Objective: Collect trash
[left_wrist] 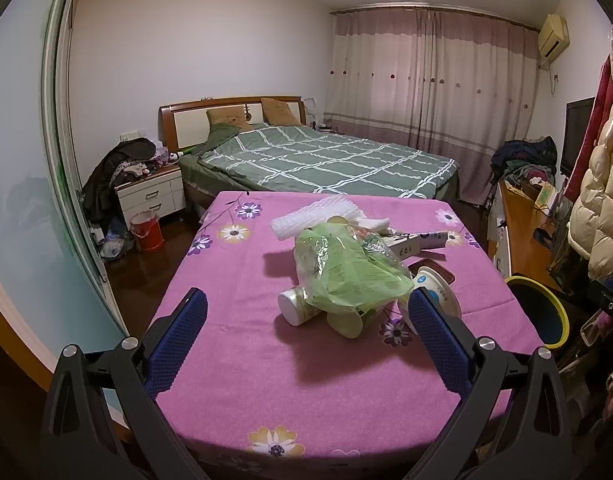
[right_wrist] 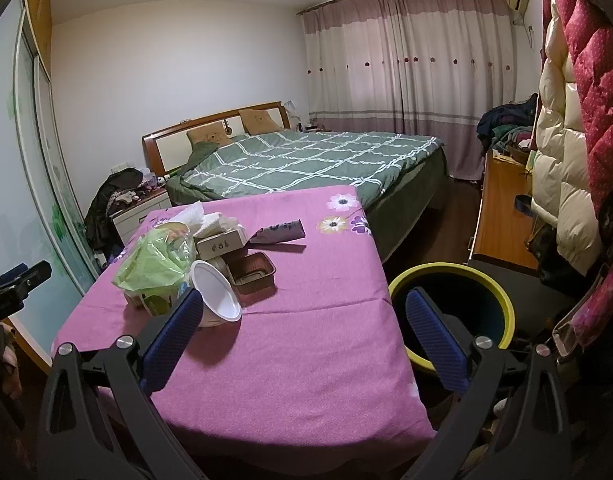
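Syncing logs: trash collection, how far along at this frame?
Done: nothing visibly; what shows of the bin interior is dark and bare. In hand: nothing; left gripper and right gripper are both open over the table. Left: the whole pile, including green bag, white bowl, brown tray, small box, foam sheet.

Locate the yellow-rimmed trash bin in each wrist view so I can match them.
Left wrist: the trash bin sits at the right edge, beyond the table's right side, partly cut off by clutter.
Right wrist: the trash bin is lower right of centre, behind the right gripper's right finger.
Shared landmark: the green plastic bag on the purple tablecloth.
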